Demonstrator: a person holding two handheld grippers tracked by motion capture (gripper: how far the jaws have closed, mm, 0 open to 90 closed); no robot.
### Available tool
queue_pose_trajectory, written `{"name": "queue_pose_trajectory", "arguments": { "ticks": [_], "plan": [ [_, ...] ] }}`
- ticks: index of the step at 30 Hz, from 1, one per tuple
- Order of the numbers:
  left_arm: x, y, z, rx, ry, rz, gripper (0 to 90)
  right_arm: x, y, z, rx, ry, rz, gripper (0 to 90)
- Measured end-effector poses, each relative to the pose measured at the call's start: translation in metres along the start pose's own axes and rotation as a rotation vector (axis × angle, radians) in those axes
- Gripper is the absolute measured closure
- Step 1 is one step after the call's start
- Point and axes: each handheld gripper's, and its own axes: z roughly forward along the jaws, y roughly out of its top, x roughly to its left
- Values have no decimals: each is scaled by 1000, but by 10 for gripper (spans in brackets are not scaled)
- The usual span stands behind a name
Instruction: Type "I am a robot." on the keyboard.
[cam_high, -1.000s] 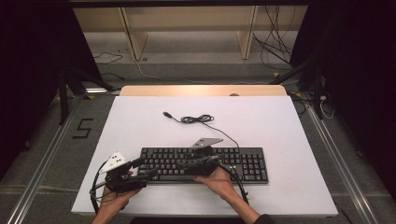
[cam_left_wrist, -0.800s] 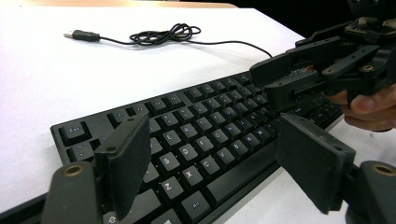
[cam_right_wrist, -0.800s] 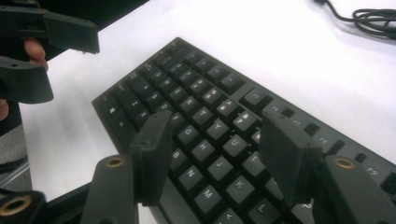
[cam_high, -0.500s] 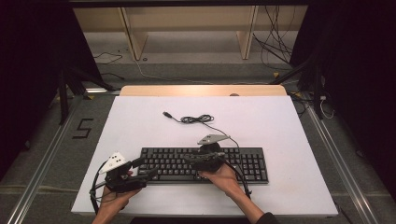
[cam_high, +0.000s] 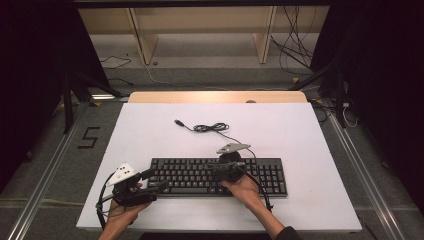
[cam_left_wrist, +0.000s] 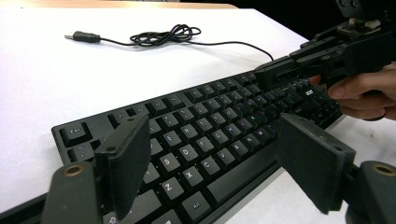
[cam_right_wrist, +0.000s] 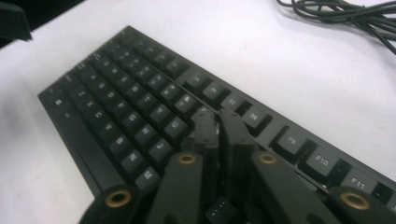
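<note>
We found the black keyboard (cam_high: 217, 176) lying flat near the table's (cam_high: 310, 145) front edge, the right gripper (cam_high: 223, 168) closed empty over its keys, the left gripper (cam_high: 156, 181) wide open, empty, at its left end; progress could not be judged.

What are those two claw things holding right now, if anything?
Nothing. The left gripper is open around the keyboard's corner; the right gripper is shut, empty, tips over its keys.
</note>
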Motion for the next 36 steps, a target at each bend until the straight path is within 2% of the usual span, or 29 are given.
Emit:
{"name": "queue_pose_trajectory", "arguments": {
  "ticks": [11,26,29,36],
  "plan": [
    [0,0,0,0,1,0,261,2,-4,10,51,-12,-13,900],
    [0,0,0,1,2,1,261,2,-6,17,71,-17,-13,900],
    [0,0,0,1,2,0,261,3,-8,19,83,-35,-27,900],
    [1,0,0,1,3,0,261,4,-8,19,73,-42,-28,900]
  ]
}}
